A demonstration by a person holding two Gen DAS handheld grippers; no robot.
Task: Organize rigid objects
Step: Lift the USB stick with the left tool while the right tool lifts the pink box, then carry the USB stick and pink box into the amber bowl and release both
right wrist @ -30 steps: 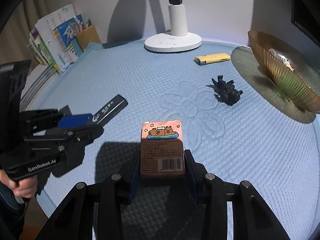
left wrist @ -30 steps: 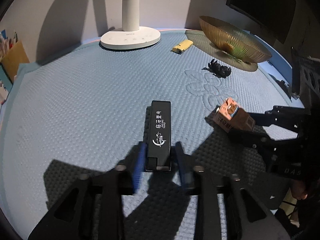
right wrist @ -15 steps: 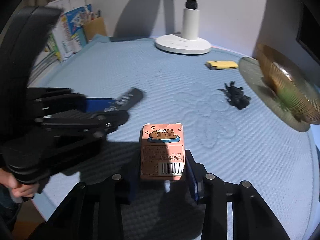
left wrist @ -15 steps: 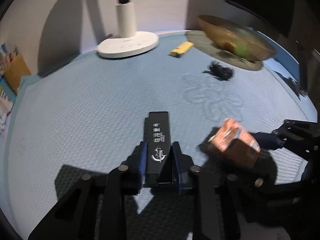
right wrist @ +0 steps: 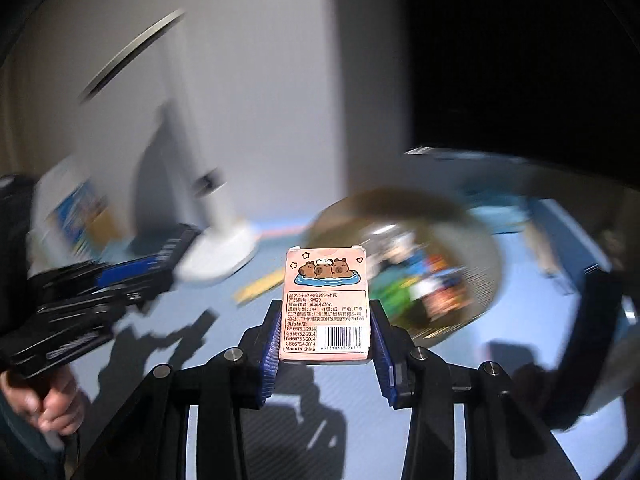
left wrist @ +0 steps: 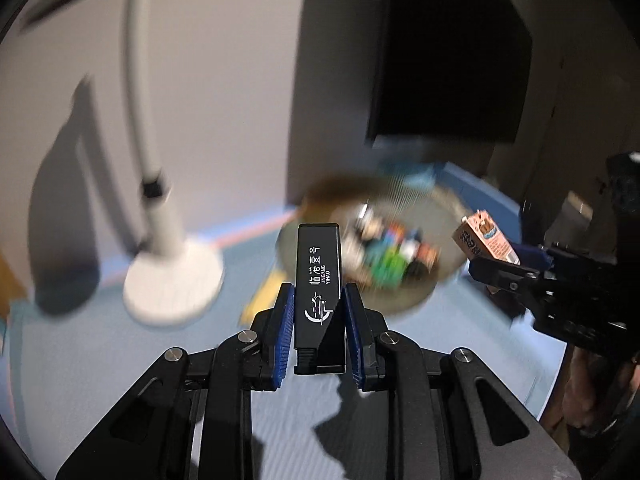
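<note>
Left gripper (left wrist: pixel 318 316) clamps a black stick (left wrist: pixel 319 276); right gripper (right wrist: pixel 326 330) clamps a pink box (right wrist: pixel 325 304). Ahead, blurred: filled bowl (right wrist: pixel 472 248), lamp (left wrist: pixel 172 280).

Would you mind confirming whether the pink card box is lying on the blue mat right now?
No, the pink card box is clamped in the right gripper, raised above the blue mat.

Obstacles: white round-based desk lamp (left wrist: pixel 172 280) at the blue mat's (left wrist: pixel 80 360) far-left edge; amber ribbed glass bowl (left wrist: pixel 416 296), part-filled, far-right. Open mat between them.
</note>
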